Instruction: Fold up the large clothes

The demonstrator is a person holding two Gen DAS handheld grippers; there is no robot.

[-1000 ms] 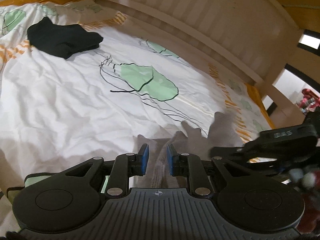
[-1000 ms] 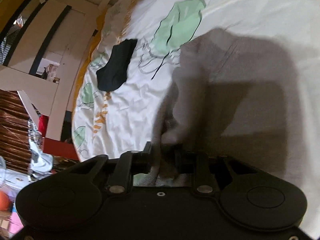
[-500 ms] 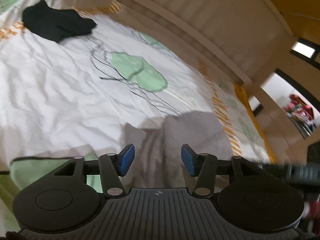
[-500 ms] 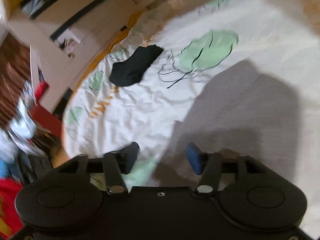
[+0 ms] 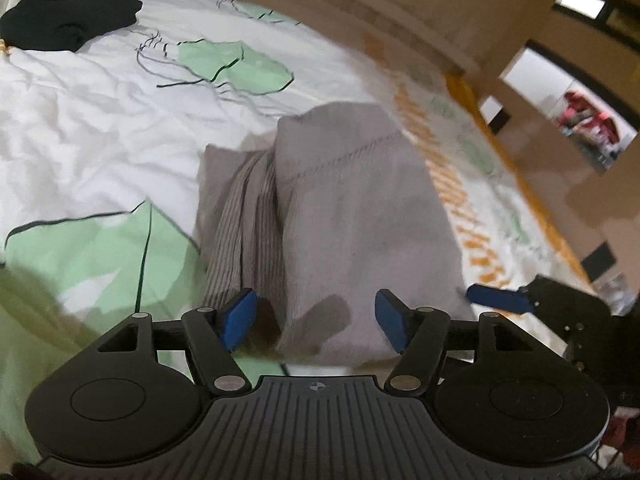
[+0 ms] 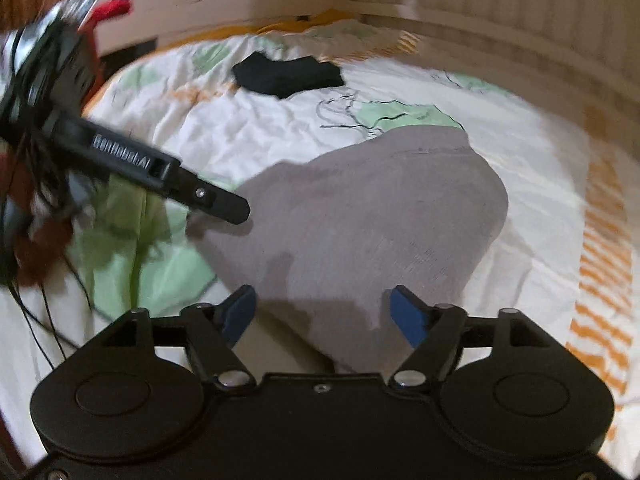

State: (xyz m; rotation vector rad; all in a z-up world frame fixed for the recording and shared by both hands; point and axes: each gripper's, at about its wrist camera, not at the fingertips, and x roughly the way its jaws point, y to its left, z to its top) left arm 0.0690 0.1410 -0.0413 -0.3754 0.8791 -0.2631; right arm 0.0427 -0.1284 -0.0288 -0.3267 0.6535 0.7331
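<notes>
A grey garment (image 5: 352, 216) lies folded on the white bedspread with green leaf print (image 5: 100, 120); its ribbed hem shows on its left side. It also shows in the right wrist view (image 6: 380, 208). My left gripper (image 5: 316, 318) is open and empty just above the garment's near edge. My right gripper (image 6: 324, 310) is open and empty over the garment's near edge too. The right gripper's blue finger (image 5: 496, 298) shows at the right of the left wrist view. The left gripper's finger (image 6: 216, 202) reaches in from the left of the right wrist view.
A folded black garment (image 5: 68, 26) lies at the far side of the bed, also in the right wrist view (image 6: 288, 74). A slatted wooden headboard (image 6: 500, 12) runs along the far edge. The bed's orange-striped edge (image 5: 452, 184) is to the right.
Both grippers have let go of the grey garment and opened wide. They have pulled back and up, and the garment now lies flat on the bed.
</notes>
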